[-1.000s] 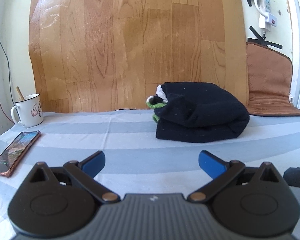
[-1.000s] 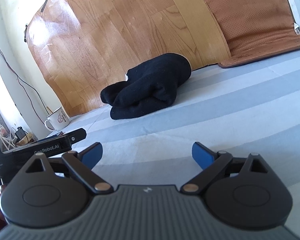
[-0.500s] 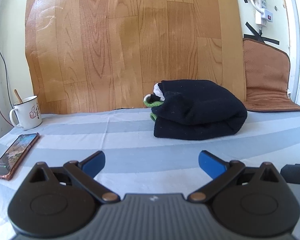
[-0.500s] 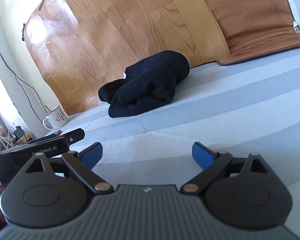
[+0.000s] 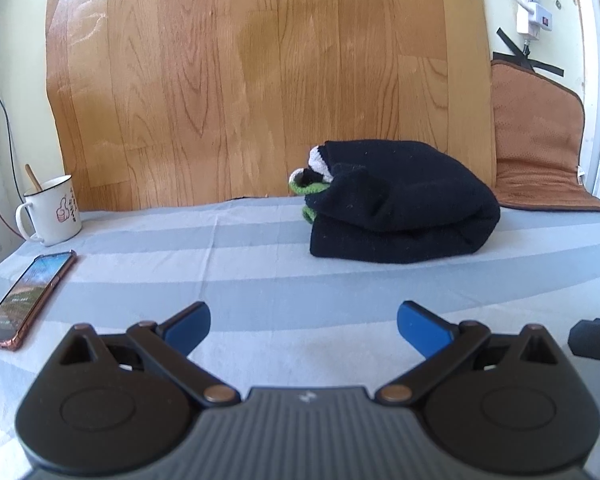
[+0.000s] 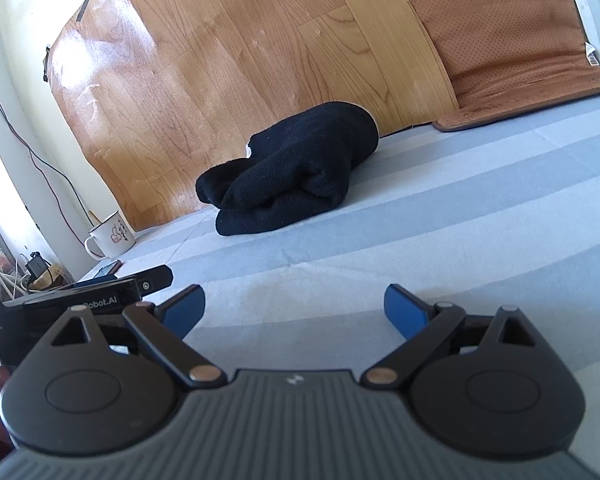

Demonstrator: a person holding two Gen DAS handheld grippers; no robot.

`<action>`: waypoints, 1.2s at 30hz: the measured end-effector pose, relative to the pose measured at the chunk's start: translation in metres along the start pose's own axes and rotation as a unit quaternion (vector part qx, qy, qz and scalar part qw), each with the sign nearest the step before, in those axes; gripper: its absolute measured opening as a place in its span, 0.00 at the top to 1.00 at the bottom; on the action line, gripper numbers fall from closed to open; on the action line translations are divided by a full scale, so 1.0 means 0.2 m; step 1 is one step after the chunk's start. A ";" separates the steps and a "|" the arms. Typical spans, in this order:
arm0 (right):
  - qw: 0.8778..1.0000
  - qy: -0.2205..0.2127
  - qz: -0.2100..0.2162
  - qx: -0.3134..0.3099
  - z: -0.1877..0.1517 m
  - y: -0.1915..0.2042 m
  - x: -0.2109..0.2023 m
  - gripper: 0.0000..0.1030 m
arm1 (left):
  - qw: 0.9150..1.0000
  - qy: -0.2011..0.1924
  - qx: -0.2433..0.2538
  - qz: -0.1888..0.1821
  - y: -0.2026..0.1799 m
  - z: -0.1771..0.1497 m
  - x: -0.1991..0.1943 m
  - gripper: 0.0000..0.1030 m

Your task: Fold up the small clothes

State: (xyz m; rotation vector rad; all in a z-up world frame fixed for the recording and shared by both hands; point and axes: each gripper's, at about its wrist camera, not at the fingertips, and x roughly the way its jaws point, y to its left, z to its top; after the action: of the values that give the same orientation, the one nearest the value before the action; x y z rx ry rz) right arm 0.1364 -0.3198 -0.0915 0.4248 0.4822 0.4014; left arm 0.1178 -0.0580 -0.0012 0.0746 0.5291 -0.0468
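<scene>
The folded black garment [image 5: 400,208] lay on the striped sheet [image 5: 260,264] against the wood-grain board [image 5: 260,80], well ahead of both grippers and touching neither. The left gripper [image 5: 303,322] and right gripper [image 6: 294,306] held their jaws spread, empty. A mug [image 5: 54,210] and phone [image 5: 28,294] sat to the left

The left tongs [image 5: 303,322] hang with blue tips spread wide and nothing between them, above the striped sheet [image 5: 260,288]; beyond them lies the folded black garment [image 5: 400,216], a green and white edge showing at its left end; well left of the garment stands a white mug [image 5: 54,210]; nearer than the mug lies a phone [image 5: 26,298]; behind the garment rises a wood-pattern panel [image 5: 260,80].
</scene>
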 end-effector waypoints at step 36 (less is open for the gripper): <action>1.000 -0.002 -0.010 -0.002 0.00 0.00 0.00 0.05 | 1.000 0.022 0.004 0.019 0.01 -0.01 0.03 0.00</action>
State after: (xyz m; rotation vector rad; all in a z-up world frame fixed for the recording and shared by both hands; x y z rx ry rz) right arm 0.1365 -0.3193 -0.0913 0.4163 0.4803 0.3830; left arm 0.1233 -0.0561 -0.0055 0.0943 0.5712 -0.0110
